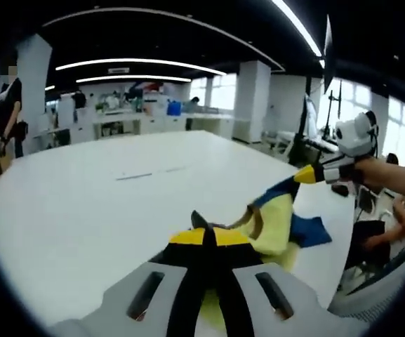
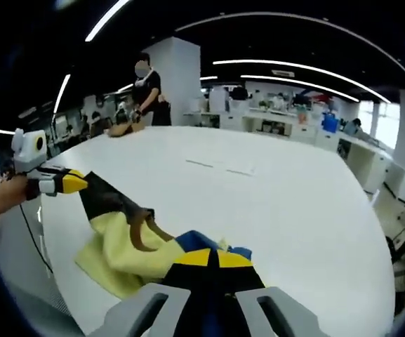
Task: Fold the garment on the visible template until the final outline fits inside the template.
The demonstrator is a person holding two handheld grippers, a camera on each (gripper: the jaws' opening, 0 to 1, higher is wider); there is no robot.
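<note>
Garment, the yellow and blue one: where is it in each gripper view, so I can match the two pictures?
Left gripper view: the garment lies lower right of centre, running from the left gripper up to the right gripper.
Right gripper view: the garment lies lower left, between the right gripper and the left gripper.
Shared landmark: the white table.

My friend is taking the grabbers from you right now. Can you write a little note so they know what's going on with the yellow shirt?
Left gripper: shut on the garment, near the table edge.
Right gripper: shut on the garment too; cloth is lifted and stretched between both.
Garment: yellow with blue and dark parts, bunched, partly off the white table.
Done: both ends picked up. No finished fold visible.
Left: lay it flat, fold it to fit the template, which I can't make out.
</note>
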